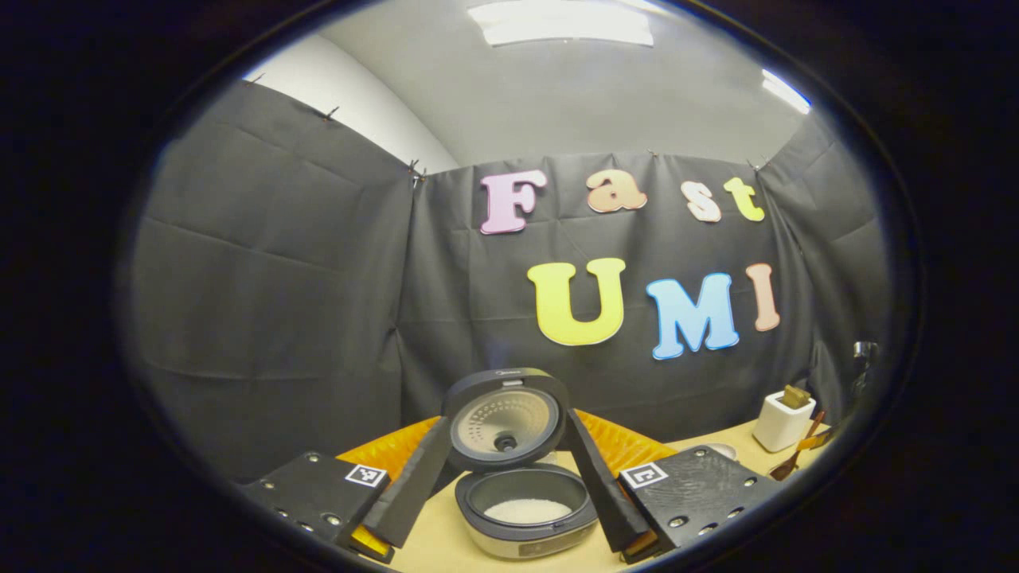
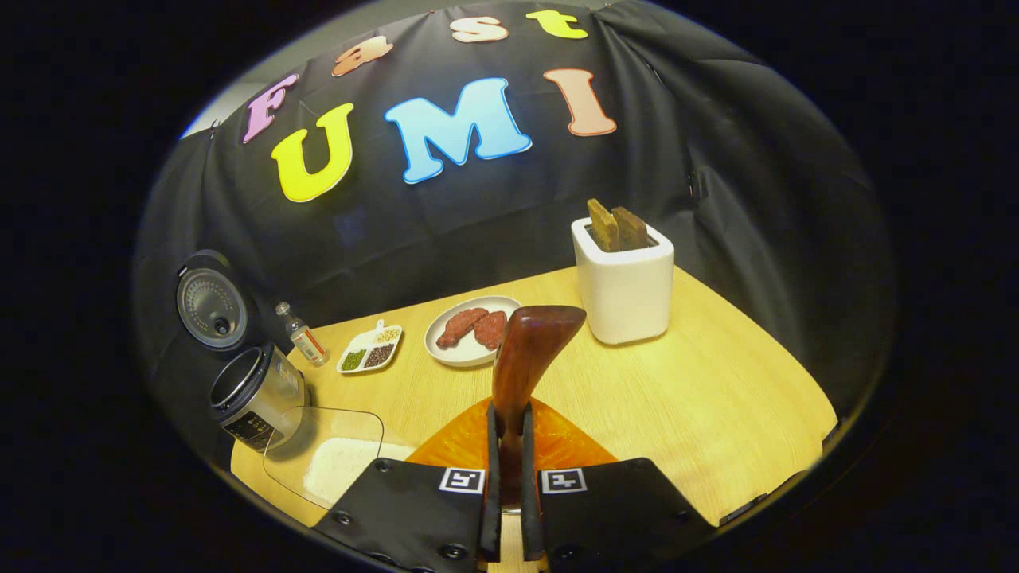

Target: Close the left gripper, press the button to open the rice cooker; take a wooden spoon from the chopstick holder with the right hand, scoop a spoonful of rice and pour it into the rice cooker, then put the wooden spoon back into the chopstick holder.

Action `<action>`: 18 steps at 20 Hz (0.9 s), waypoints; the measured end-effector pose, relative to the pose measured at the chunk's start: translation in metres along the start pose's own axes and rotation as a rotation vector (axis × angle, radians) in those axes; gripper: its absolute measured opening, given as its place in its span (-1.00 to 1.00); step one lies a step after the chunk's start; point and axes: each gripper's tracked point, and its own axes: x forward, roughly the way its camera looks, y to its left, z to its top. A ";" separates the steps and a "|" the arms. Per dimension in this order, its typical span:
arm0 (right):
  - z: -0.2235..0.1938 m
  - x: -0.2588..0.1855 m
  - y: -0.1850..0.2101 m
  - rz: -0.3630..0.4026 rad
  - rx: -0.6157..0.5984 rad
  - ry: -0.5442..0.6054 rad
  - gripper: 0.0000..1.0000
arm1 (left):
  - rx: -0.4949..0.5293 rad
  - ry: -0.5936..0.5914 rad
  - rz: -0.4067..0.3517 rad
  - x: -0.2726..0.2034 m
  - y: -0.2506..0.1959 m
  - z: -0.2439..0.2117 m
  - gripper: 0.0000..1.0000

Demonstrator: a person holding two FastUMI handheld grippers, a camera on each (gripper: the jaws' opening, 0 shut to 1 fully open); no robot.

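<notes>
The rice cooker (image 1: 525,529) stands with its lid (image 1: 503,420) raised, and white rice lies in its pot. My left gripper (image 1: 507,426) is open, its two fingers spread to either side of the cooker and touching nothing. My right gripper (image 2: 509,426) is shut on the handle of the wooden spoon (image 2: 527,346), whose bowl end points up and forward, short of the white chopstick holder (image 2: 625,286). Two wooden utensils stick out of that holder. At the left of the right gripper view, the open cooker (image 2: 255,390) stands apart. The spoon (image 1: 790,464) lies below the holder (image 1: 782,422).
On the wooden table (image 2: 700,382) are a clear container of rice (image 2: 338,458), a plate of meat (image 2: 470,326), a small divided dish of beans (image 2: 370,350) and a little bottle (image 2: 302,334). An orange mat (image 2: 557,442) lies under my right gripper.
</notes>
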 end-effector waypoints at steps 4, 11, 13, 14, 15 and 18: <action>-0.004 -0.004 -0.005 0.005 0.014 0.011 -0.60 | -0.005 -0.001 0.006 -0.002 0.002 0.000 0.72; 0.023 -0.037 -0.022 -0.061 -0.077 -0.112 0.98 | -0.011 0.012 -0.052 0.023 -0.023 -0.002 0.72; 0.038 -0.057 -0.025 -0.086 -0.124 -0.169 0.96 | -0.011 0.012 -0.071 0.036 -0.030 0.000 0.72; 0.046 -0.068 -0.026 -0.101 -0.148 -0.198 0.96 | -0.011 0.011 -0.081 0.044 -0.032 0.001 0.72; 0.055 -0.077 -0.026 -0.113 -0.169 -0.230 0.96 | -0.008 0.009 -0.088 0.053 -0.035 0.005 0.72; 0.078 -0.106 -0.022 -0.138 -0.211 -0.311 0.96 | 0.009 -0.005 -0.096 0.085 -0.037 0.015 0.72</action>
